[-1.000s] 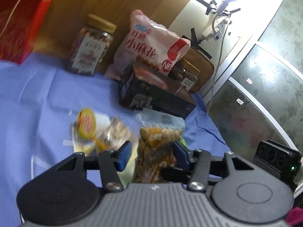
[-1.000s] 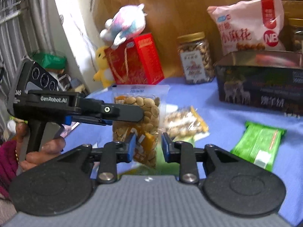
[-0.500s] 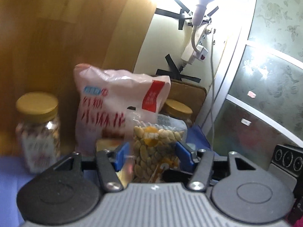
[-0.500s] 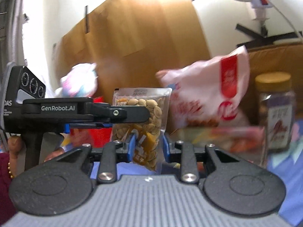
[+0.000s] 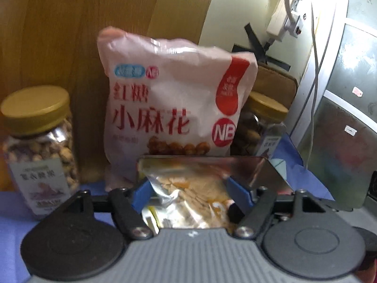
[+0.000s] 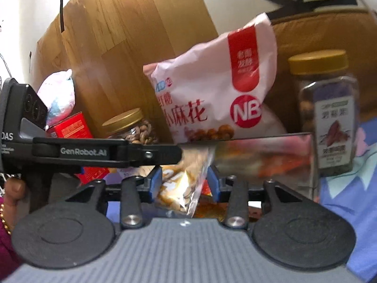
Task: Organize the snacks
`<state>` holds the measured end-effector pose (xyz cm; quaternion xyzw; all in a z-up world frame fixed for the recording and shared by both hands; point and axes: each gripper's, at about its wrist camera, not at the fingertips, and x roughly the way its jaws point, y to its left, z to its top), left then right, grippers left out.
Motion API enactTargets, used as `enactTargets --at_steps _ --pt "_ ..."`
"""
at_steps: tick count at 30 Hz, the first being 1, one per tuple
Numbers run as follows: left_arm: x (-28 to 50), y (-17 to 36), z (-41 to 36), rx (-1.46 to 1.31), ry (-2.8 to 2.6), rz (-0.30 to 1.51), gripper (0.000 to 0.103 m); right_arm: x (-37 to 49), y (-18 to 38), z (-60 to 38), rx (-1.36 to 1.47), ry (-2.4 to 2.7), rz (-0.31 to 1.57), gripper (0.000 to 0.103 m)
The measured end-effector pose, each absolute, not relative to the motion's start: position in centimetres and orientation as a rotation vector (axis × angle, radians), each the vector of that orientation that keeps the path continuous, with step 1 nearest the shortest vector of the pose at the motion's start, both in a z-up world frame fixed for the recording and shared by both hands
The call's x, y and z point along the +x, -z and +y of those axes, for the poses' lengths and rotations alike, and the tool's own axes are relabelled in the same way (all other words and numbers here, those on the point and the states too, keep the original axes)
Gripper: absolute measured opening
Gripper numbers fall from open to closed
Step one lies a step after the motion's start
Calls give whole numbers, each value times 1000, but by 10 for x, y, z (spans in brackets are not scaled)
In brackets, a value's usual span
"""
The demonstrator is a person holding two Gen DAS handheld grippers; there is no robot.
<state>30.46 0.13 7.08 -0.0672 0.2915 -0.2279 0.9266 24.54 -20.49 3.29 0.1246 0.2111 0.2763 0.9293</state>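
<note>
Left gripper point(image 5: 187, 188) and right gripper point(image 6: 185, 184) both opening, pads clear of the crinkly clear seed pouch point(image 5: 195, 202) lower centre, sagging into the shiny metal tin point(image 5: 259, 172), pink glossy bag point(image 5: 169, 103) close behind, gold-lidded jars point(image 5: 40, 151) flanking, wood panel point(image 5: 94, 23) upper left.

Power strip point(image 5: 286, 17) and plush toy point(image 6: 59, 96) behind.

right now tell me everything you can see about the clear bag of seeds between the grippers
The clear bag of seeds is a see-through plastic pouch with a silvery sealed edge, filled with pale flat seeds and printed in orange. It lies tilted over the open metal tin, in front of the pink snack bag. It sits between the opening jaws of the left gripper and right gripper, whose pads no longer press it.
</note>
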Motion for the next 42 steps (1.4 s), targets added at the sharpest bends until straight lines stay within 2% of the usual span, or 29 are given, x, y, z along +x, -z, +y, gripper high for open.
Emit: enactTargets --at_steps 2,13,17,22,28,32,42 --pt "300 -80 4 -133 452 565 75 241 -37 -208 265 -556 415 46" --pt "251 -109 32 -196 455 504 75 185 -45 -221 321 -557 387 46" --pt "212 -97 55 -240 457 521 75 157 -34 -227 364 -568 427 46" --pt "178 -65 91 -285 361 626 75 143 -18 -212 400 -650 557 47" --pt "144 -37 141 -476 337 690 73 151 -7 -172 346 -750 690 47" --pt "125 -28 150 -502 345 688 73 170 -3 -155 348 -759 746 47" --pt "145 -12 160 -565 281 708 73 184 -11 -122 280 -773 710 49"
